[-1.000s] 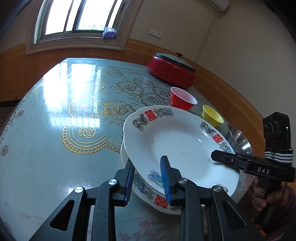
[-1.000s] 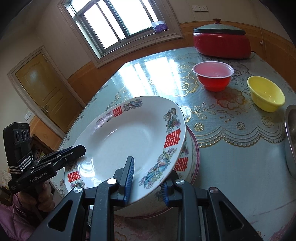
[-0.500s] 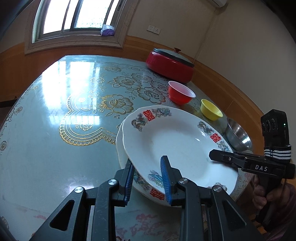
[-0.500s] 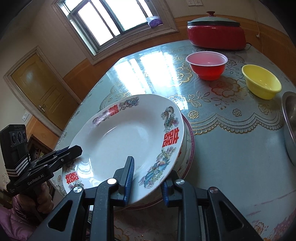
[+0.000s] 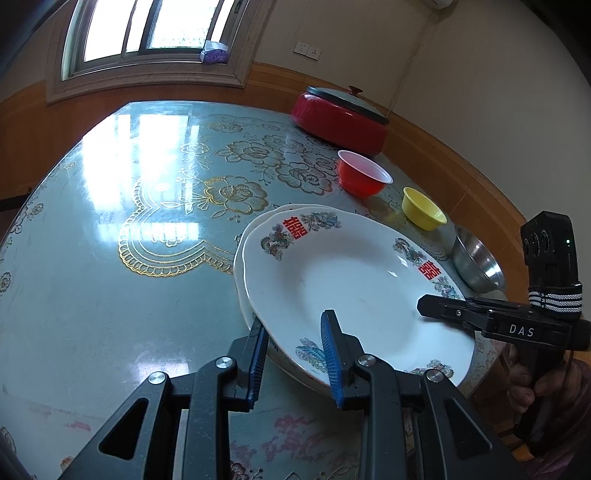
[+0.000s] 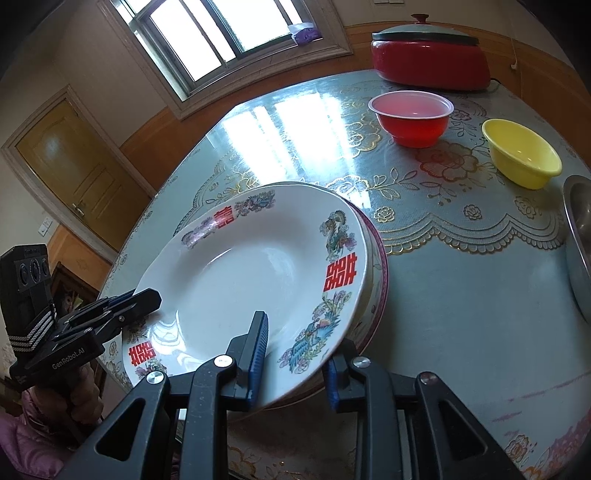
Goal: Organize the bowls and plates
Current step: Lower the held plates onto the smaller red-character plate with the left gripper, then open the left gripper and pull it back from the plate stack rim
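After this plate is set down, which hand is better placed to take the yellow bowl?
Probably the right. The right tongs hold the plate on the side toward the yellow bowl; the left tongs grip its opposite edge.

Daylight pours from the window [image 5: 155, 27] — hard white glare on the glossy table [image 5: 122, 177]; fisheye bends edges, corners go dark, focus stays sharp.

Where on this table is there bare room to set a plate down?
The wide stretch of table between the stacked plates and the window side is bare. Crowded: the far side, where the red pot, red bowl, yellow bowl and steel bowl stand.
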### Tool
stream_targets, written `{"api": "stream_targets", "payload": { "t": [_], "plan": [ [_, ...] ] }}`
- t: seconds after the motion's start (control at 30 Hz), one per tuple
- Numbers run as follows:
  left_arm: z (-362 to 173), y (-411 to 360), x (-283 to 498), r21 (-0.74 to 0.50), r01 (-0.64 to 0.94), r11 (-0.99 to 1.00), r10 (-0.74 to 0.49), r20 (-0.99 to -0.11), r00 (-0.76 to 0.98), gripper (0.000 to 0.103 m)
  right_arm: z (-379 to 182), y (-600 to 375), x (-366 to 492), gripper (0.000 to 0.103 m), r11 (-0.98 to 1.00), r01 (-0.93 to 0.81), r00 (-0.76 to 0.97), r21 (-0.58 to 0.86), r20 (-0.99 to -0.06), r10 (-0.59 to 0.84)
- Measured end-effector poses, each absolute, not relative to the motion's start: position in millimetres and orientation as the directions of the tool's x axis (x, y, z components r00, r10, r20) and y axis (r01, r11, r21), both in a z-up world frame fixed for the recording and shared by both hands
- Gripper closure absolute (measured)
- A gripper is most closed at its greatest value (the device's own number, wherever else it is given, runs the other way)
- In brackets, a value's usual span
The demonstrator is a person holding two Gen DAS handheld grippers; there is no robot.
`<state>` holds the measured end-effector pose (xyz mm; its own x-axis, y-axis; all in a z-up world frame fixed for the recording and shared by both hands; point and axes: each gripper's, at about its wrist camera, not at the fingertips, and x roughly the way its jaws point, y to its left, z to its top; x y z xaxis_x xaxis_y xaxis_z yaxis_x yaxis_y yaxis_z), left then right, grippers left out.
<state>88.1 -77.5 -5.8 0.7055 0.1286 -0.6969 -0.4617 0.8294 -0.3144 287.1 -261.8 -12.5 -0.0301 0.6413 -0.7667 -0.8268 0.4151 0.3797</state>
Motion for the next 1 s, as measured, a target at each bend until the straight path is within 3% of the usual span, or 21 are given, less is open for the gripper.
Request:
{"api": "stream_targets", "payload": {
  "t": [1.0],
  "plan": [
    [-4.2,-83.0,82.1,-0.314,-0.438,0.842,0.110,-0.695,0.710,0.069,-12.6,-270.0,299.4,0.075,0.433,-0.795,-0.056,0.424,-0.763,0.644]
  ]
}}
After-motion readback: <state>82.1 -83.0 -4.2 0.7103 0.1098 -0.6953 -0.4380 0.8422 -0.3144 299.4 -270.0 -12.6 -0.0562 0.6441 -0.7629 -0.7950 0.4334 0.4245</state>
